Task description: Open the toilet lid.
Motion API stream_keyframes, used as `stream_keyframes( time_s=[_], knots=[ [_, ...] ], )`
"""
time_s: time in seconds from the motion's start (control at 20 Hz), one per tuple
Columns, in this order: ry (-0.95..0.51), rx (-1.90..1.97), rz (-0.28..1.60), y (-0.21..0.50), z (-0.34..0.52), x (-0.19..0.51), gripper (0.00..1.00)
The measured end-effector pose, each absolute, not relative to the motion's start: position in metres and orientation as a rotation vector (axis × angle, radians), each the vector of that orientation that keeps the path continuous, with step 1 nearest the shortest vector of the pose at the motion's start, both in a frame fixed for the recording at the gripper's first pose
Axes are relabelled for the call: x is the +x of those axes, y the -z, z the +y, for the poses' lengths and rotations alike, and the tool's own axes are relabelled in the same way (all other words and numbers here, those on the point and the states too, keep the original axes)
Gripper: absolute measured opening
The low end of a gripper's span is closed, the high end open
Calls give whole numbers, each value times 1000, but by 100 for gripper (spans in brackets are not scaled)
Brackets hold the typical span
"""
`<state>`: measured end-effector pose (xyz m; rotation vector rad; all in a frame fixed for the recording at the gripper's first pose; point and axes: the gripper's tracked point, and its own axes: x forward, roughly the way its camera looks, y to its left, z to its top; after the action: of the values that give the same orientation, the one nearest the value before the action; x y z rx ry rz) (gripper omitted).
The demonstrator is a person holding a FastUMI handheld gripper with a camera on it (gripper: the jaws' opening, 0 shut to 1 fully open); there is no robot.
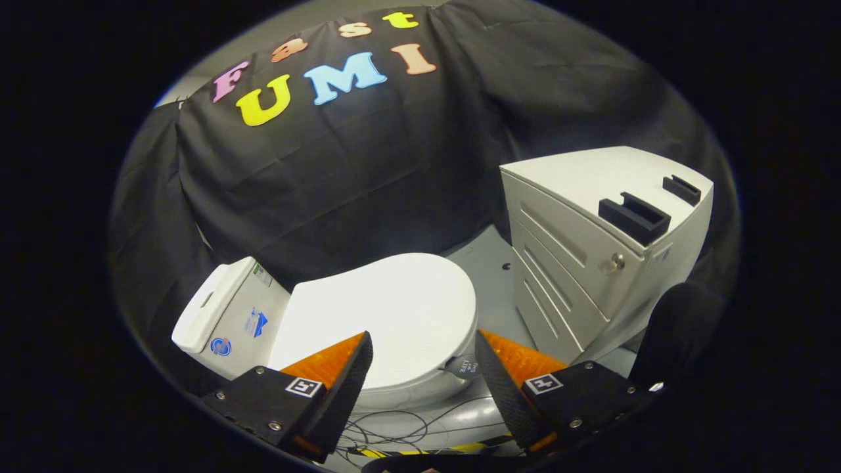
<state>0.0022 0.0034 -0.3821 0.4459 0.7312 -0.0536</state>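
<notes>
Nothing of the opening is done yet: the smooth white oval toilet lid (387, 309) lies flat and closed just ahead of the gripper (424, 368), whose fingers stand wide apart, holding nothing. Reaching its front edge and lifting remain.

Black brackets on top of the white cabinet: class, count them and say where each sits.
2. One black bracket sits near the front edge of the cabinet top, above the round knob; the other sits farther back. The open gripper hovers over the toilet lid.
</notes>
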Motion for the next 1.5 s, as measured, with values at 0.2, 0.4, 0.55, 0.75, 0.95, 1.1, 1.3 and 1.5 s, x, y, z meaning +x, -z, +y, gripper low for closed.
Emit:
stream_keyframes(
  time_s=[0.2,0.4,0.55,0.75,0.95,1.1,1.3,1.5],
  knots=[
    [95,507,795,410,0,-7,96],
    [142,587,857,437,-5,-19,96],
    [162,656,902,459,-2,-32,95],
    [184,715,955,487,-7,-44,90],
    [182,754,953,500,-3,-35,85],
    [156,813,962,506,6,-26,77],
    [169,843,956,522,3,-19,64],
    [141,910,930,531,9,-11,54]
  ],
)
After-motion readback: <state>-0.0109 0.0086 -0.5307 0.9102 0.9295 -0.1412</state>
